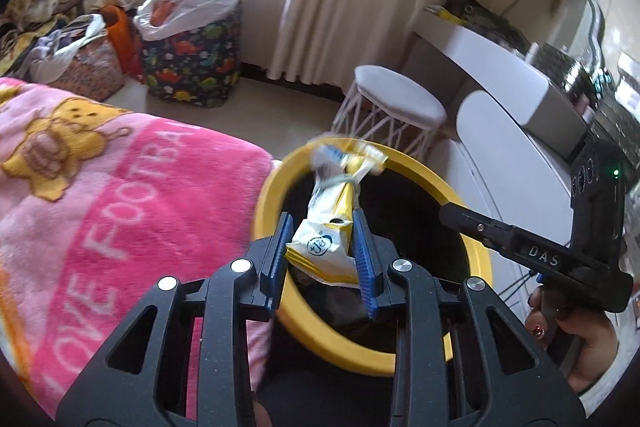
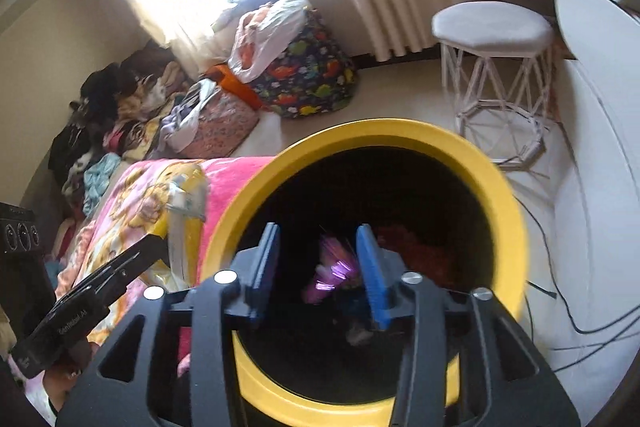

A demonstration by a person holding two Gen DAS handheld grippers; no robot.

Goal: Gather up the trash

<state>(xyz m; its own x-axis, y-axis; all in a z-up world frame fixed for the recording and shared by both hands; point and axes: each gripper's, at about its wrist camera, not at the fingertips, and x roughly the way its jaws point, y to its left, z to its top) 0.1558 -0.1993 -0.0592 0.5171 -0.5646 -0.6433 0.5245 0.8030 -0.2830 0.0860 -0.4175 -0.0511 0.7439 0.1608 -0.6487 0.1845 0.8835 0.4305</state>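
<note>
A crumpled white-and-yellow plastic wrapper (image 1: 326, 241) with a blue round logo sits lower centre in the left wrist view, upright above the round yellow-rimmed bin with a dark inside (image 1: 478, 259). In the right wrist view a blurred pink-purple shiny wrapper (image 2: 334, 273) shows within the bin's dark mouth, lower centre.

Right tongs (image 2: 318, 263) parted over yellow bin (image 2: 508, 211); blurred purple wrapper (image 2: 334, 273) between

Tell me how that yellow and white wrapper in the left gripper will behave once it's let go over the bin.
The wrapper looks thin and crumpled, so probably light and floppy; its twisted top droops over the bin rim. The left gripper pinches only its lower end, so it may sag. Being so light, it could flutter or catch on the rim rather than drop straight.
</note>
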